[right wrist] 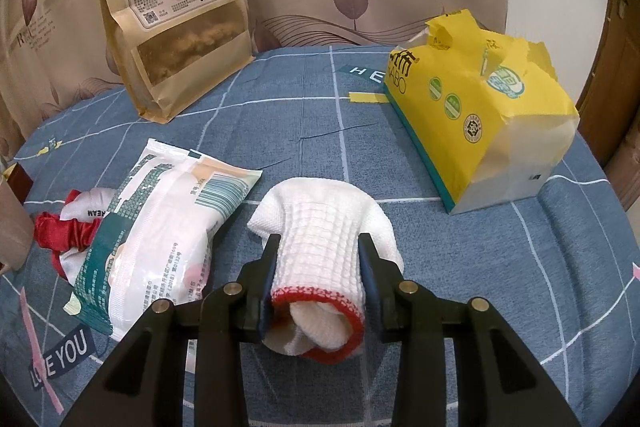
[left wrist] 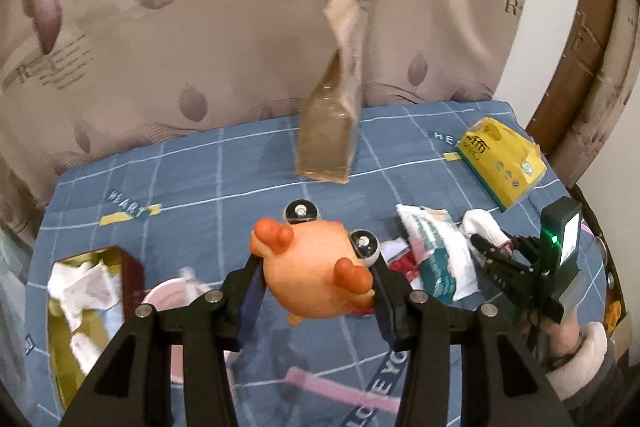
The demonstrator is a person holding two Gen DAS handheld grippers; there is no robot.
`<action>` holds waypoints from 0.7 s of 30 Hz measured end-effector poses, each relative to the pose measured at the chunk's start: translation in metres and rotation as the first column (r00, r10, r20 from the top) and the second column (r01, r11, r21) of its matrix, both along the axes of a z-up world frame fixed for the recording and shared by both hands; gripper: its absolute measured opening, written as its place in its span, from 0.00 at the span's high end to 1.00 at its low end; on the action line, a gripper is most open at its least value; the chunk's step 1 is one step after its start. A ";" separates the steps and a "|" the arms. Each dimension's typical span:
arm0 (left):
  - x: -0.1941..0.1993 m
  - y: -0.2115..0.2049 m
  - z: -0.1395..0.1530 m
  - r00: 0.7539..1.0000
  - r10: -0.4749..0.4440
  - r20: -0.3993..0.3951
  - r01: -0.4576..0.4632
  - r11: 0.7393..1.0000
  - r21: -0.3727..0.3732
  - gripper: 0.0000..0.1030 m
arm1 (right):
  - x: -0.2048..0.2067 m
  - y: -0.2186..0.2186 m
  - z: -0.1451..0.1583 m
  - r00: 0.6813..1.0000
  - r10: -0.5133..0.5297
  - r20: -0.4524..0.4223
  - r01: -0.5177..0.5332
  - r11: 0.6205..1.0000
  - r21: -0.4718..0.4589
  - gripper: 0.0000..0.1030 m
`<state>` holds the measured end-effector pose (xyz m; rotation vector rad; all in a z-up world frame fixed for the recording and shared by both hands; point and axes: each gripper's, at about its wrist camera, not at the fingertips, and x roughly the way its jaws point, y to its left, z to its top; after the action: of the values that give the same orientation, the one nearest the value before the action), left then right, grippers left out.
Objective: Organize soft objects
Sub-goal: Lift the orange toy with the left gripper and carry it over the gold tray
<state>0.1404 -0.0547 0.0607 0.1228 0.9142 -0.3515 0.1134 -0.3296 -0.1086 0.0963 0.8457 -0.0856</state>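
Left wrist view, far left: yellow box (left wrist: 86,311) with dark red side, on the blue checked cloth (left wrist: 208,167), holding crumpled white soft items (left wrist: 82,291). Just right of it, partly hidden behind the left finger, a pink-rimmed round dish (left wrist: 168,301).

Centre: left gripper (left wrist: 318,287) pinches the orange plush toy (left wrist: 316,271) with bulging eyes; both fingers press its sides. Toy appears lifted above the cloth. Behind it, brown snack bag (left wrist: 328,135) stands upright near the curtain, blurred.

Right of the toy: white-and-green packet (left wrist: 436,259) lying over a red-and-white fabric item (left wrist: 400,261). Beyond it, yellow tissue pack (left wrist: 502,161) near the cloth's far right edge.

Far right: right gripper (right wrist: 318,279) closed on the white knit glove (right wrist: 320,239) with red cuff; fingers press either side near the cuff. Glove's far end rests on the cloth, between packet and tissue pack.
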 end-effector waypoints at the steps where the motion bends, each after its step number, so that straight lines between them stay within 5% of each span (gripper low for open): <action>1: -0.002 0.010 0.003 1.000 0.012 0.003 -0.012 1.000 0.004 0.53 | 0.000 0.000 0.000 1.000 0.000 0.000 0.000 1.000 -0.001 0.66; 10: -0.013 0.093 0.020 0.988 0.142 0.056 -0.145 0.988 0.057 0.53 | 0.000 0.003 0.001 1.000 -0.002 -0.003 0.002 1.000 -0.016 0.66; 21: -0.019 0.192 0.005 0.944 0.327 0.033 -0.329 0.939 0.097 0.53 | 0.002 0.005 0.001 1.000 -0.001 -0.010 0.001 0.999 -0.042 0.65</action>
<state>0.1214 0.1373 0.0660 0.0644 0.9183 0.0071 0.1152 -0.3246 -0.1080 0.0572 0.8530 -0.1050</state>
